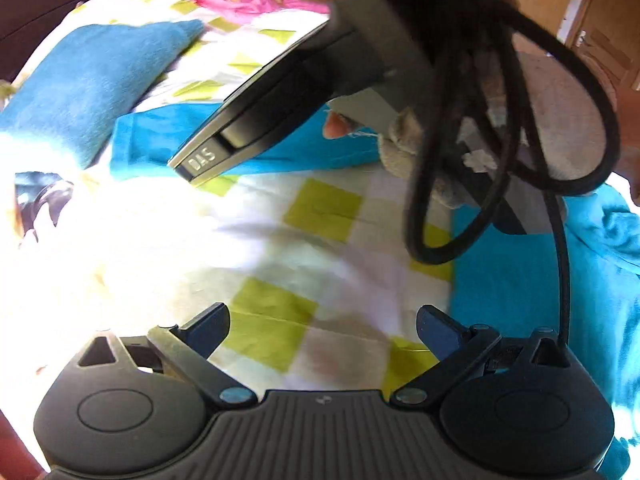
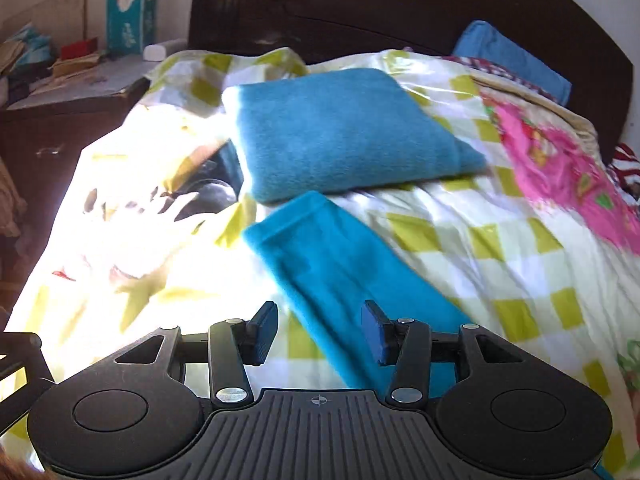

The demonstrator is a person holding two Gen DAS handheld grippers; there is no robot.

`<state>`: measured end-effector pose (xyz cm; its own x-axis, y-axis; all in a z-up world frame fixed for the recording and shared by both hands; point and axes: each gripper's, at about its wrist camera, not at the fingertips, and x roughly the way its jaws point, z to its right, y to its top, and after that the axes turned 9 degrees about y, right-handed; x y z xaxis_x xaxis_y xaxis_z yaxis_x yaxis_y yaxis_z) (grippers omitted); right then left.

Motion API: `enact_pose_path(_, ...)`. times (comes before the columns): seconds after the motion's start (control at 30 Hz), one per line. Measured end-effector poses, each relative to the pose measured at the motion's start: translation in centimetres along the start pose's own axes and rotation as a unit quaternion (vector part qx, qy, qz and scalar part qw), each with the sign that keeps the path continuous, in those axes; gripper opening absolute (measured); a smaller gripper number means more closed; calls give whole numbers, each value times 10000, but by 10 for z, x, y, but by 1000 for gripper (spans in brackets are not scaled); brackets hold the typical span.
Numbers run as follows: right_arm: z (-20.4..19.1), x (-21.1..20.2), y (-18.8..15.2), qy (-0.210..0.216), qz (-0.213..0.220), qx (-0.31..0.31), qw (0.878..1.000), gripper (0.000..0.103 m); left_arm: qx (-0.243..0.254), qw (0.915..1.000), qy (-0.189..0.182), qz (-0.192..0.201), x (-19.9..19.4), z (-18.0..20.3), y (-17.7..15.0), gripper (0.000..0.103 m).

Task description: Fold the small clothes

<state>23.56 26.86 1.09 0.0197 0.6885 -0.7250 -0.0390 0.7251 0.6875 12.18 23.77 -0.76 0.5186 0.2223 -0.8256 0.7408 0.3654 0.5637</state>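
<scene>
A turquoise garment (image 2: 340,264) lies on the checked bedsheet (image 2: 500,248), one long part stretching away from my right gripper (image 2: 320,330). That gripper is open, its fingers hovering over the near end of the cloth with nothing between them. In the left wrist view the same turquoise garment (image 1: 512,280) lies at the right and a strip of it crosses the middle. My left gripper (image 1: 324,332) is open above bare checked sheet (image 1: 280,240), just left of the cloth edge. The other gripper's body (image 1: 280,96) and a person's hand (image 1: 336,126) hang over the far strip.
A folded blue towel (image 2: 344,136) rests on the bed beyond the garment. A pink floral blanket (image 2: 560,168) covers the right side. A dark wooden headboard (image 2: 360,8) stands behind, a cluttered bedside cabinet (image 2: 72,80) at the left. Black cables (image 1: 500,140) dangle near the left gripper.
</scene>
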Motion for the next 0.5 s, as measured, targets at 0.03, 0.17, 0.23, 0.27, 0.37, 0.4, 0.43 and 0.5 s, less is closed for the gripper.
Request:
enact_pose_path(0.03,-7,16,7,112,-21,-118,9999,46,-38,10000,69,-22,2,-9,-1,103)
enact_pose_path(0.17,-28,71,19,-114,-203,-661,9975,42,-206,9989,427,-34,7,-42,-1,103)
enact_pose_path(0.23,-23,87,22,-380,-329,-450,9977,19,-417,9981,451,-62,7,-53,1,103)
enact_pose_path(0.27,-16,89,24,-423,-380,-196,9982,3,-480,9978,464,-57,7,-55,3,103)
enact_pose_path(0.37,19,57,34,-407,23,835,9957,3,-528,9981,324,46,5,-50,12,103)
enact_pose_path(0.4,33,36,37,-445,269,1210,9913,3,-484,9984,266,121,3,-44,18,103)
enact_pose_path(0.43,49,11,40,-470,541,1590,9847,3,-422,9987,204,199,1,-37,25,103)
enact_pose_path(0.5,81,-41,38,-625,1087,2327,9644,3,-280,9987,49,431,-6,-19,42,103)
